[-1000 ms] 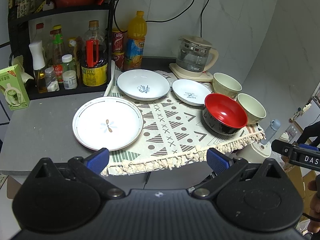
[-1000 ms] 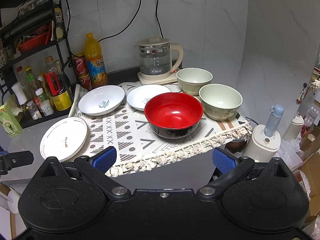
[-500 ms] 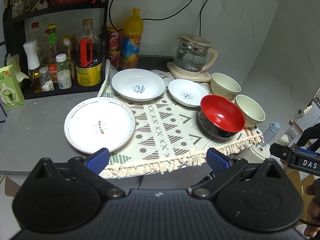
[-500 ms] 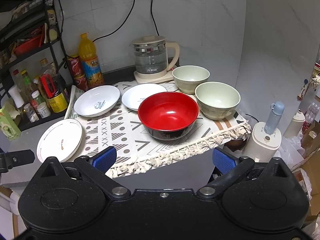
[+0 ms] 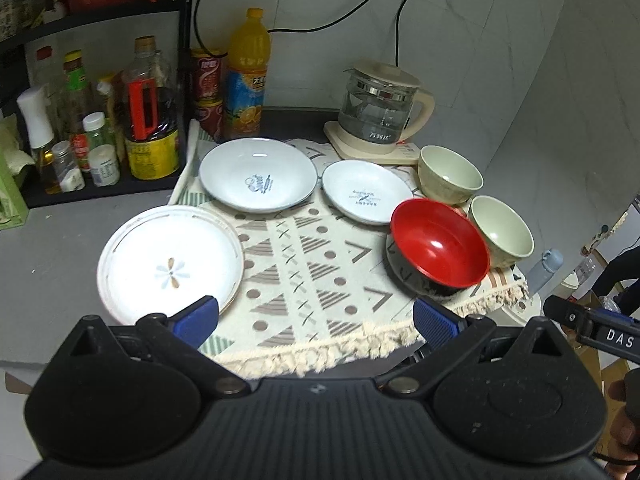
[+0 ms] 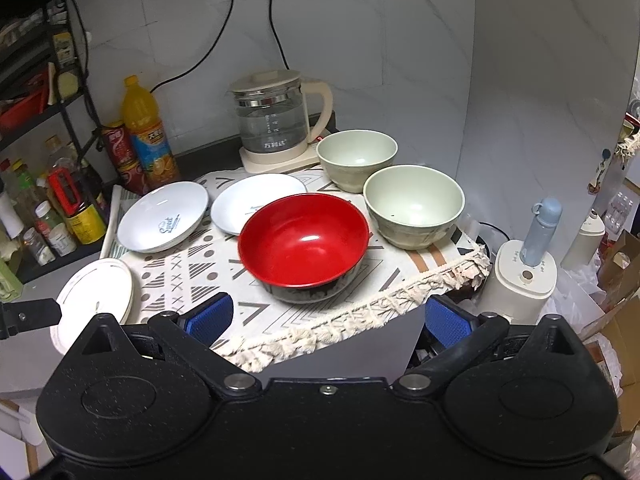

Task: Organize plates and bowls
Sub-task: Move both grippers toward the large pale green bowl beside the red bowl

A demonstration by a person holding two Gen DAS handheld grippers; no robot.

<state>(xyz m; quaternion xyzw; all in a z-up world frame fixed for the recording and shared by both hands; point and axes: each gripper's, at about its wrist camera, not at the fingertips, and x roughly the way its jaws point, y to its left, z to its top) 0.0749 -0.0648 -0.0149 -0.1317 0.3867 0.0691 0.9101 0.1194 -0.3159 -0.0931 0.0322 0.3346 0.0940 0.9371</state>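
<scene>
1. On the patterned cloth [image 5: 304, 276], three plates and three bowls are sitting apart, none stacked, so the sorting is judged to be only starting.
2. Both grippers are hovering at the near edge of the table: the left gripper [image 5: 316, 320] is facing the large flower plate [image 5: 170, 264], and the right gripper [image 6: 326, 318] is facing the red bowl [image 6: 304, 240]. Each has its jaws spread wide, holding nothing.
3. Behind the flower plate, the blue-print plate [image 5: 258, 174] and the small plate [image 5: 366, 192] are lying side by side, nearly touching.
4. The two green bowls [image 6: 414, 204] are standing upright just beside the red bowl, near the kettle [image 6: 276, 120]. All three bowls are showing empty insides.
5. The next move is probably calling for a rim pinch on one dish, lifted clear and nested onto its like; glazed rims could be slipping in the pads.
</scene>
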